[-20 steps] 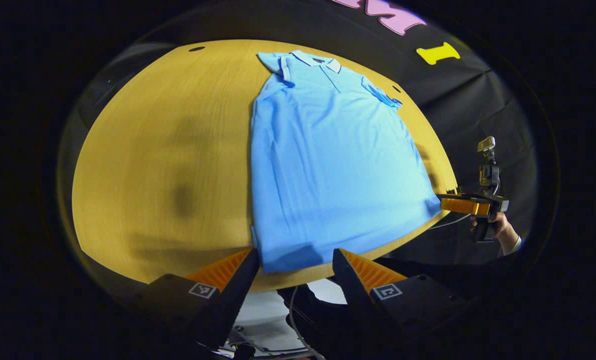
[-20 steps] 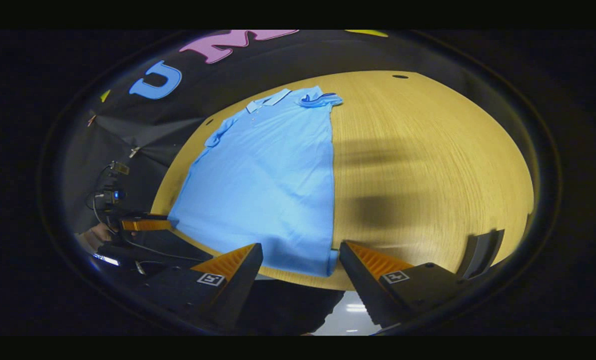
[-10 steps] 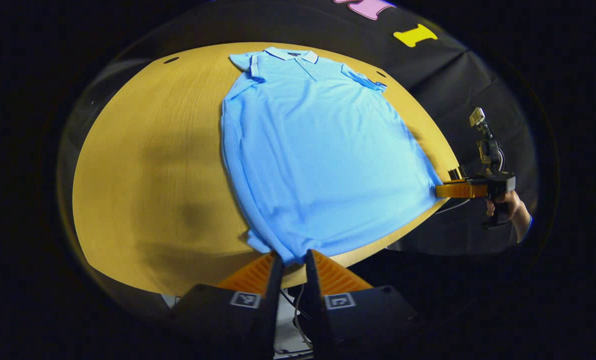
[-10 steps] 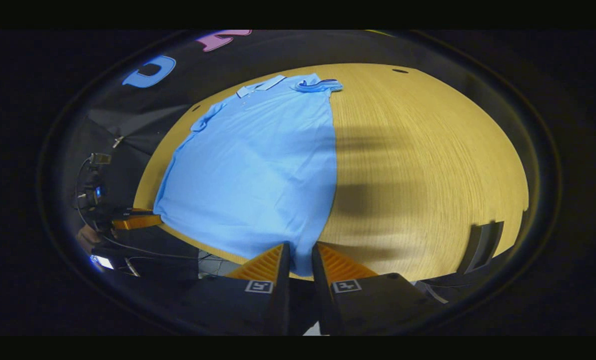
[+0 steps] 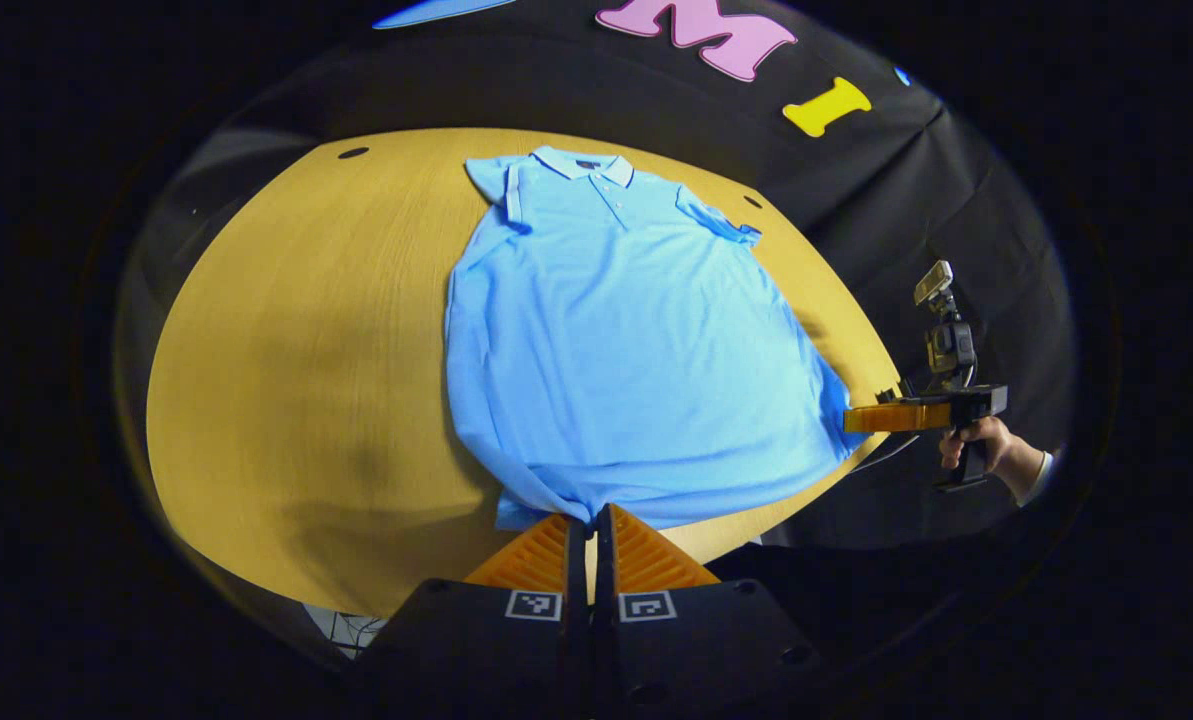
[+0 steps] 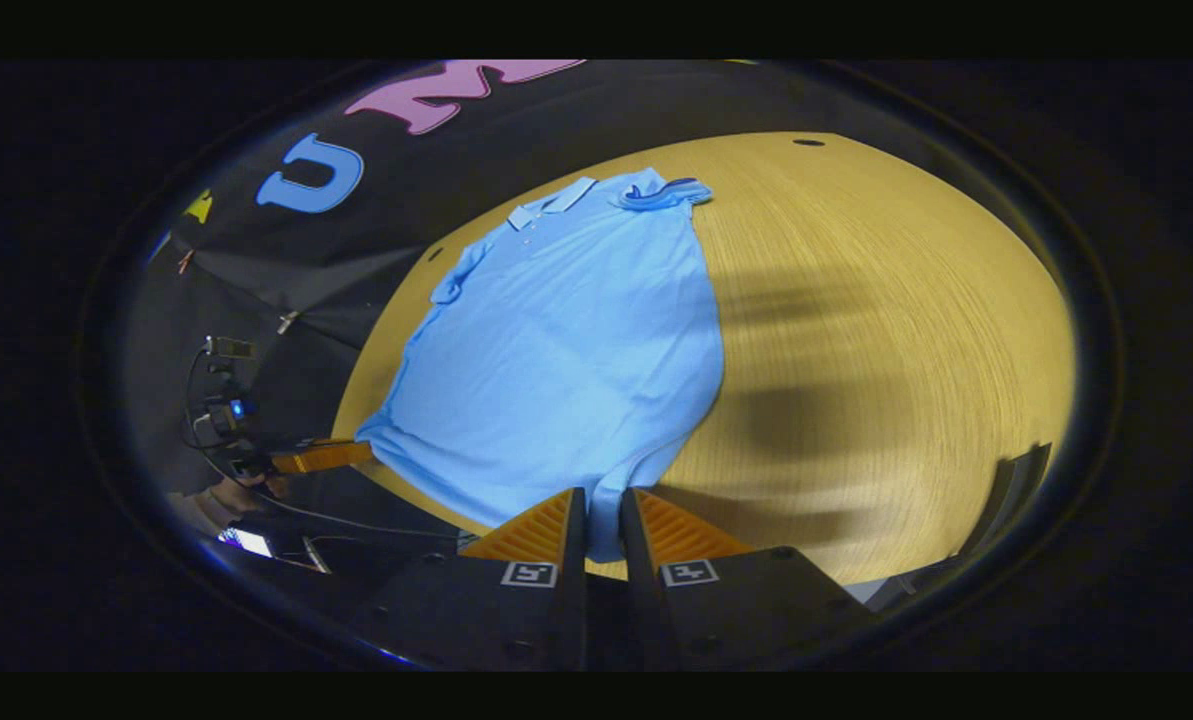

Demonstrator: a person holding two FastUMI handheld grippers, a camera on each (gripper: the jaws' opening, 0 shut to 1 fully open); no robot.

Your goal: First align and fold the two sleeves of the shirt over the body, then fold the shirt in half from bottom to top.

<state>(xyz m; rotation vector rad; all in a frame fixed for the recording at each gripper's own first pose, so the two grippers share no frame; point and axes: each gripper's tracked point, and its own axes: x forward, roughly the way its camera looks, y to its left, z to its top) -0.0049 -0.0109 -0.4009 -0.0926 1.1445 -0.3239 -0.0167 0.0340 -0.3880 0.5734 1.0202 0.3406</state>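
A light blue polo shirt (image 5: 626, 340) lies flat on the round wooden table (image 5: 296, 340), collar at the far side, both sleeves folded in over the body. My left gripper (image 5: 592, 522) is shut on the hem's near left corner, which puckers up between its fingers. In the right gripper view the shirt (image 6: 566, 350) runs away from me, and my right gripper (image 6: 602, 520) is shut on the other hem corner. The right gripper (image 5: 891, 417) also appears at the table's right edge in the left gripper view, held by a hand (image 5: 986, 445).
A black cloth wall (image 5: 906, 220) stands behind the table. Bare table surface (image 6: 886, 330) spreads to the right of the shirt in the right gripper view. The left gripper (image 6: 318, 456) with a hand shows at the table's left edge there. A dark object (image 6: 1016, 490) sits at the table's right rim.
Both grippers went from open at the hem to shut on its two corners. The hem has since bunched and lifted slightly at both corners.
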